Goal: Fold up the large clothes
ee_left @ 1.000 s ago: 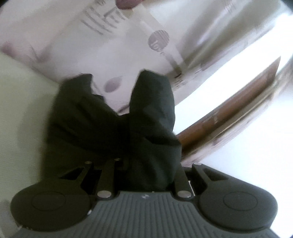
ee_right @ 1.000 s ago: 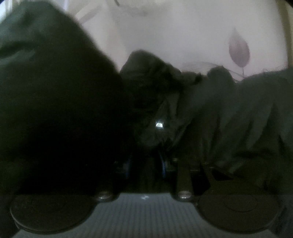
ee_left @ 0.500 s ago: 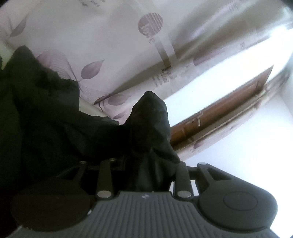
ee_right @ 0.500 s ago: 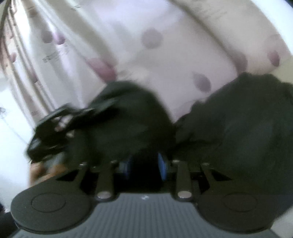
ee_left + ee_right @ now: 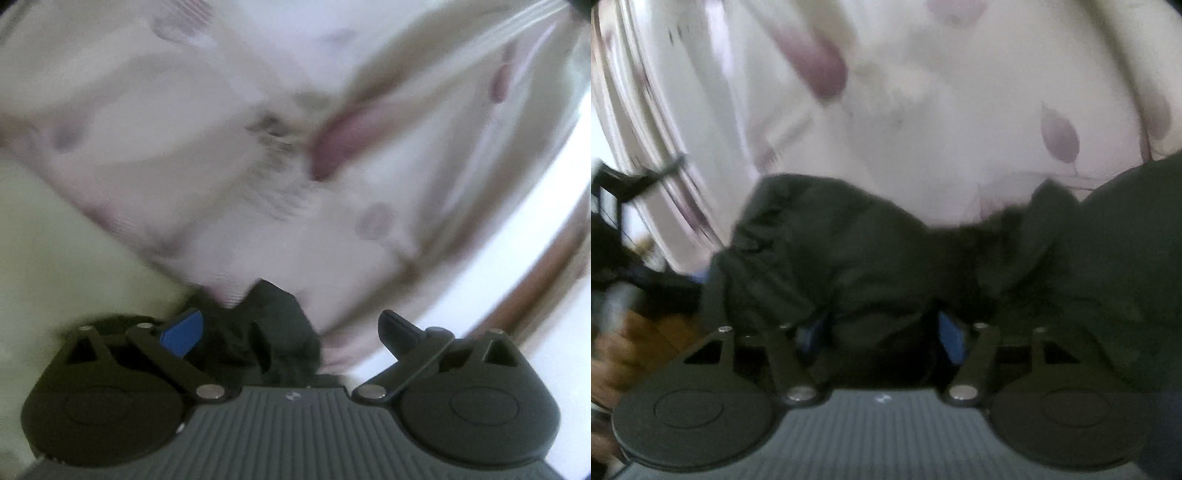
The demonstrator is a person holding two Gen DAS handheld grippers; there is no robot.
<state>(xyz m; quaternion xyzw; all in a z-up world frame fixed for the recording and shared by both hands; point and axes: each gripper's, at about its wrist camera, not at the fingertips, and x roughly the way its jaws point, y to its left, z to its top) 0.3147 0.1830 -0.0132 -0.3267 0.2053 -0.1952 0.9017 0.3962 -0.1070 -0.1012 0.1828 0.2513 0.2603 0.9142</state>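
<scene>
Left tool (image 5: pixel 291 332): its jaws have just been opening and now stand wide. A bunched fold of the dark garment (image 5: pixel 273 332) lies between them, low and close to the tool body, nearer the blue pad (image 5: pixel 183 332) than the black finger (image 5: pixel 400 334). Neither is seen pressing on it, so the cloth is judged released on this side.

Right tool (image 5: pixel 882 332): its jaws have also just been opening, and the garment (image 5: pixel 849 254) fills the gap and hides most of both blue pads (image 5: pixel 951 338). With the view blurred, it appears the pads no longer clamp the cloth, though contact cannot be ruled out.

Governing relation: the garment lies directly ahead of and beneath the right tool, running sideways across that view and mounding up at the right edge. Only a small end of it reaches the left tool. The right tool is therefore judged the nearer to the bulk for any re-grip.

Behind the garment is pale fabric printed with purple leaves (image 5: pixel 1058 138).

Markings: faint grey lines on the printed fabric may be writing, but blur makes them unreadable. No brand is legible.
</scene>
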